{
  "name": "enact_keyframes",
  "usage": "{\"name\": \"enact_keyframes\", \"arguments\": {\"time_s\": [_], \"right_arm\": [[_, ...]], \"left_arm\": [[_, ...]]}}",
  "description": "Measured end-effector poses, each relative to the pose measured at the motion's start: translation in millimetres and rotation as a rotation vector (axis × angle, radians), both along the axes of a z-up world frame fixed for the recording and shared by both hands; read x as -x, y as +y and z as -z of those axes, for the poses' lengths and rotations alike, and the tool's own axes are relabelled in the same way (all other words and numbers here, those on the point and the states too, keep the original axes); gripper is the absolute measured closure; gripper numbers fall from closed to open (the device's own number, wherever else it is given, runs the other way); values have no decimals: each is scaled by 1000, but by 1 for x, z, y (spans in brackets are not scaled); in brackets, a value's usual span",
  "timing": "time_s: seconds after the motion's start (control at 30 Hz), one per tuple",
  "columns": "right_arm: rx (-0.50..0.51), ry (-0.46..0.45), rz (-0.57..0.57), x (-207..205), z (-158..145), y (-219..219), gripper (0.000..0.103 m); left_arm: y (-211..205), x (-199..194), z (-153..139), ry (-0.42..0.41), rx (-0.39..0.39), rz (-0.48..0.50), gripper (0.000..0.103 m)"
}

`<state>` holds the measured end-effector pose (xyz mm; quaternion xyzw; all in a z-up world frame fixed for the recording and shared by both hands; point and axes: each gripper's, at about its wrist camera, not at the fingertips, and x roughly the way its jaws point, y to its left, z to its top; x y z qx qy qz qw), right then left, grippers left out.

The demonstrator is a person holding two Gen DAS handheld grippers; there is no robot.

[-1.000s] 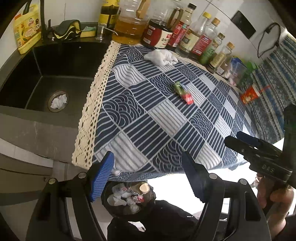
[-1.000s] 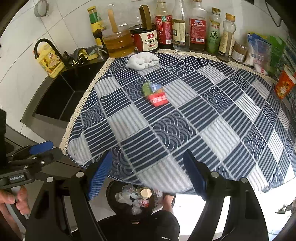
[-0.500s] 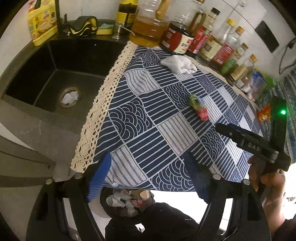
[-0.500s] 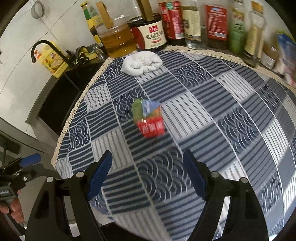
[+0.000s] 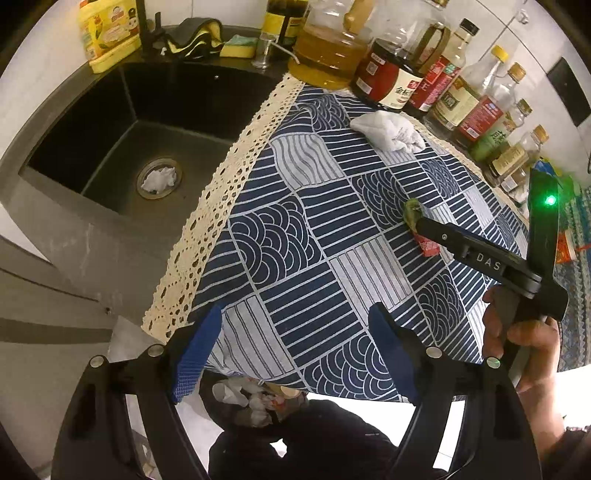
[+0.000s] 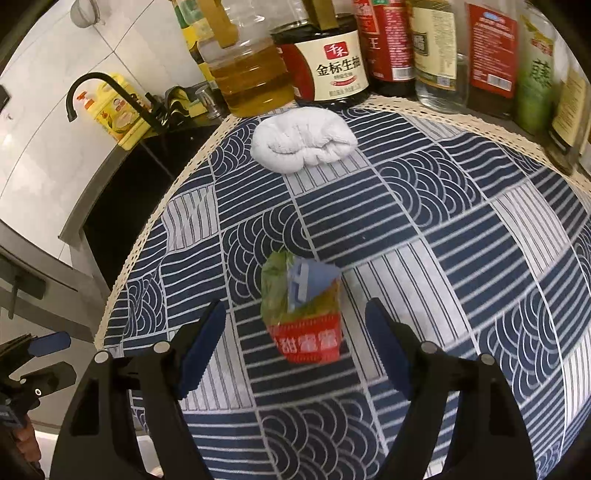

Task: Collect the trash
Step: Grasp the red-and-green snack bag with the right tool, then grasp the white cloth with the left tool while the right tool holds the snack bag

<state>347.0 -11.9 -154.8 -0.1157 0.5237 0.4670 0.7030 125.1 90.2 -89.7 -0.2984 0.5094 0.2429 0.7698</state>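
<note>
A crumpled green, blue and red snack wrapper (image 6: 302, 309) lies on the blue patterned tablecloth (image 6: 461, 229). My right gripper (image 6: 295, 343) is open, its blue-padded fingers on either side of the wrapper's near end, just above the cloth. In the left wrist view the wrapper (image 5: 413, 212) is partly hidden behind the right gripper's arm. A white crumpled cloth (image 6: 303, 140) lies further back near the bottles. My left gripper (image 5: 295, 350) is open and empty over the table's front edge, above a dark trash bag (image 5: 255, 402) holding several scraps.
A black sink (image 5: 122, 129) with white paper in its drain (image 5: 159, 179) lies left of the table. A row of oil and sauce bottles (image 6: 332, 55) lines the back edge. A yellow detergent bottle (image 5: 107, 33) and sponges stand behind the sink.
My right gripper has moved forward over the table until its open fingers flank the wrapper. My left gripper has shifted slightly forward and stays open over the table edge.
</note>
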Motion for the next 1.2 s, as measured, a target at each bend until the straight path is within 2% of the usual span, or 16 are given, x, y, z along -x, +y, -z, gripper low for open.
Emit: {"name": "enact_keyframes", "arguments": {"time_s": [0.07,0.23,0.37,0.5,0.87,1.2], "right_arm": [[14,-15,-17,-1,4,4,33],[36,-77,-55,3,9,13,35],[57,-124,-70,5,9,17,51],[62,-152,-85,7,9,19,52],[46,-152,-50,0,-5,0,53],[43,-104,56,-23,-14,-45,53]], "left_arm": [[0,-1,3,6,4,-10,24],[-4,-3,7,24,-2,-23,24],[-4,-3,9,27,0,-38,24],[-4,-2,10,27,1,-38,24],[-6,-19,4,23,-17,-1,24],[-6,-74,4,14,-46,121,24]]}}
